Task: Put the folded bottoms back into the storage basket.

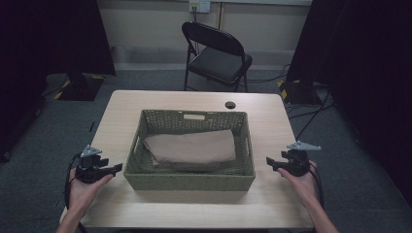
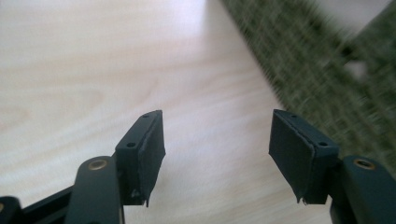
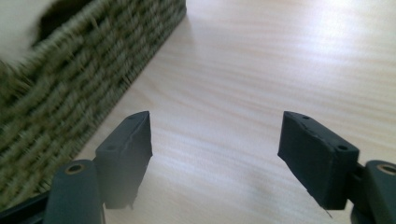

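Observation:
A green woven basket (image 1: pixel 189 182) stands in the middle of the pale wooden table (image 1: pixel 126 104), with a folded tan cloth (image 1: pixel 192 148) lying inside it. My left gripper (image 1: pixel 118 168) hovers just left of the basket's left wall, its jaws pointing toward it. In the left gripper view the left gripper (image 2: pixel 217 140) is open over bare wood, the basket wall (image 2: pixel 322 70) to the right. My right gripper (image 1: pixel 268 161) sits just right of the basket. In the right gripper view the right gripper (image 3: pixel 215 140) is open with nothing between its pads, the basket wall (image 3: pixel 70 84) at left.
A black folding chair (image 1: pixel 216 56) stands beyond the far table edge. A small dark round hole (image 1: pixel 230 105) marks the table behind the basket. Dark curtains hang at both sides. Cables run across the grey floor at the right.

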Motion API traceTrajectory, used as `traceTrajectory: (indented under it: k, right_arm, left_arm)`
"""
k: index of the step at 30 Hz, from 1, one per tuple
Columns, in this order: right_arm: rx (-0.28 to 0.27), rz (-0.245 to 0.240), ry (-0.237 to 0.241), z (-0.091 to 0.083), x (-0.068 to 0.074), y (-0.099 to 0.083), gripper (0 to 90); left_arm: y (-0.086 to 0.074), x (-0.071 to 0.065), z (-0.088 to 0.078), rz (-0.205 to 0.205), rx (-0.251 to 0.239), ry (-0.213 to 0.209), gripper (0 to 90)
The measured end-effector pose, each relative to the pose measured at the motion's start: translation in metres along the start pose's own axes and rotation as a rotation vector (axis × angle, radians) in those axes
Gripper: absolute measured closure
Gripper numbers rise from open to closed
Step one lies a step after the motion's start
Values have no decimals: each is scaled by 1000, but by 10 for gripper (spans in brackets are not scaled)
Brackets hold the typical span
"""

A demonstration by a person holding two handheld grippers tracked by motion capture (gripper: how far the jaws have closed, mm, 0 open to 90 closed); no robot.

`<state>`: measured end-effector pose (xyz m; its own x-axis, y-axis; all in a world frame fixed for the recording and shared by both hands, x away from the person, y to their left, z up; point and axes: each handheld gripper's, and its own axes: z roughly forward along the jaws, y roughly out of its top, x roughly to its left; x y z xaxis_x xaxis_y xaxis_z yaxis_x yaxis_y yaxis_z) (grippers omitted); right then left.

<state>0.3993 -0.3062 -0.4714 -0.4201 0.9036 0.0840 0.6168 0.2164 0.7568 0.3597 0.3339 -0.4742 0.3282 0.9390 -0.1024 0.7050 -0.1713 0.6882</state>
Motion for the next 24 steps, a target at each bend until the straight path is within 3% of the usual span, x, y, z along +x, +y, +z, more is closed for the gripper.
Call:
traceTrajectory:
  k: [3,7,9,11,17,20,24]
  right_arm:
    - [37,7,-7,6,-2,-4,220]
    - [94,-20,-36,13,3,-9,199]
    - [114,-25,-40,17,5,-11,190]
    - [133,-64,-70,23,10,-17,159]
    - [36,-55,-72,24,10,-28,137]
    - [35,-48,-77,24,11,-28,137]
    - [34,-50,-79,24,11,-28,136]
  left_arm:
    - [-4,0,5,0,27,15,335]
    - [-9,-6,13,54,78,36,294]
    - [-10,-11,17,73,69,56,268]
    - [-10,-15,19,83,58,56,242]
    - [-17,-12,24,81,-30,58,173]
    - [-22,-11,25,76,-72,55,154]
    - [-21,-9,25,84,-65,56,145]
